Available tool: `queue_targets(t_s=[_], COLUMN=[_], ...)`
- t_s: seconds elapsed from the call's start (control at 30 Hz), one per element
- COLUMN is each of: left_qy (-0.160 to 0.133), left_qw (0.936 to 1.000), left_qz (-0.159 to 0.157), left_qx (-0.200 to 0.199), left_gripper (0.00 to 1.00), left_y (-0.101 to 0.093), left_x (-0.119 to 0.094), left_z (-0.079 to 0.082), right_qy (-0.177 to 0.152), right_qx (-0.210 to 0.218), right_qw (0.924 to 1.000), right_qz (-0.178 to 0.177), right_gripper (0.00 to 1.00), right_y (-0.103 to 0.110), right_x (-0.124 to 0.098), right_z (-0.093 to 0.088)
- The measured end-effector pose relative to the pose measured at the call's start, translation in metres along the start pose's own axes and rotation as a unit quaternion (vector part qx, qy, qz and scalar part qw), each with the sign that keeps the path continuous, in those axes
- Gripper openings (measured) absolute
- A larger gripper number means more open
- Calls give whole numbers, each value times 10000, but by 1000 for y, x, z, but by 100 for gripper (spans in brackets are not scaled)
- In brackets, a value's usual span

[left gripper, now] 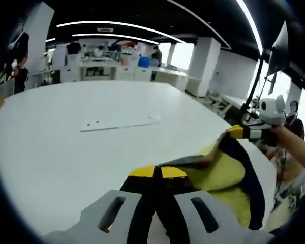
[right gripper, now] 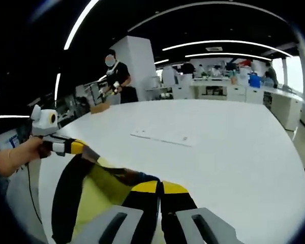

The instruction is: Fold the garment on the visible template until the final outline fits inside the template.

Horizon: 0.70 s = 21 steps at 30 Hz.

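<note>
A yellow-green garment with dark trim hangs stretched between both grippers above the near edge of the white table. My left gripper is shut on one edge of the garment. My right gripper comes in from the right, shut on another edge and held by a hand. In the right gripper view, the right gripper pinches the garment, and the left gripper grips it at the left. The template is a flat white sheet farther out on the table, also seen as the template.
A person stands beyond the table's far side with a brown box beside them. Counters and shelves line the back of the room. A light stand and chairs are off the table's right edge.
</note>
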State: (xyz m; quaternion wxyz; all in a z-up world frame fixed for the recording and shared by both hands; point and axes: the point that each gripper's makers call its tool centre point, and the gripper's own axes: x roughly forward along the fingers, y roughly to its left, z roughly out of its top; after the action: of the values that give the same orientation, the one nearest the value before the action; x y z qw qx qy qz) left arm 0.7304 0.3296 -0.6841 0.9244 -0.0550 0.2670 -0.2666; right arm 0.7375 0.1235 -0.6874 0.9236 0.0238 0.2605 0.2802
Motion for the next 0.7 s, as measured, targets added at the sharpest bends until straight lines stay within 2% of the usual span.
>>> queue_targets(t_s=[0.1,0.23,0.37,0.47,0.6,0.7], left_qy=[-84,-47,-60,61,107,53], left_qw=[9995,9992,9982,9977,9975,9979], left_qz=[62,231,456,652,705,585], left_qx=[-284,-333,-377,-146,4,280], left_gripper=[0,0,0,0,0,0], left_y=[7,21,30,37,41,42], left_x=[13,31,47,57,68,73], left_z=[1,-2,-5,-12,-17,-15], right_qy=[50,69,194,233,296,300], right_qx=[94,168,45,49,85,254], right_qw=[9998,9993,9980,9974,9961,9954], right_qz=[-183,-337,-599,-687,-825,-878], right_gripper=[0,0,0,0,0,0], right_y=[-12,-23,-33,-37,-44,-50], right_x=[15,34,51,60,71,77], right_z=[-4,-7,-17,-23,-31,-34])
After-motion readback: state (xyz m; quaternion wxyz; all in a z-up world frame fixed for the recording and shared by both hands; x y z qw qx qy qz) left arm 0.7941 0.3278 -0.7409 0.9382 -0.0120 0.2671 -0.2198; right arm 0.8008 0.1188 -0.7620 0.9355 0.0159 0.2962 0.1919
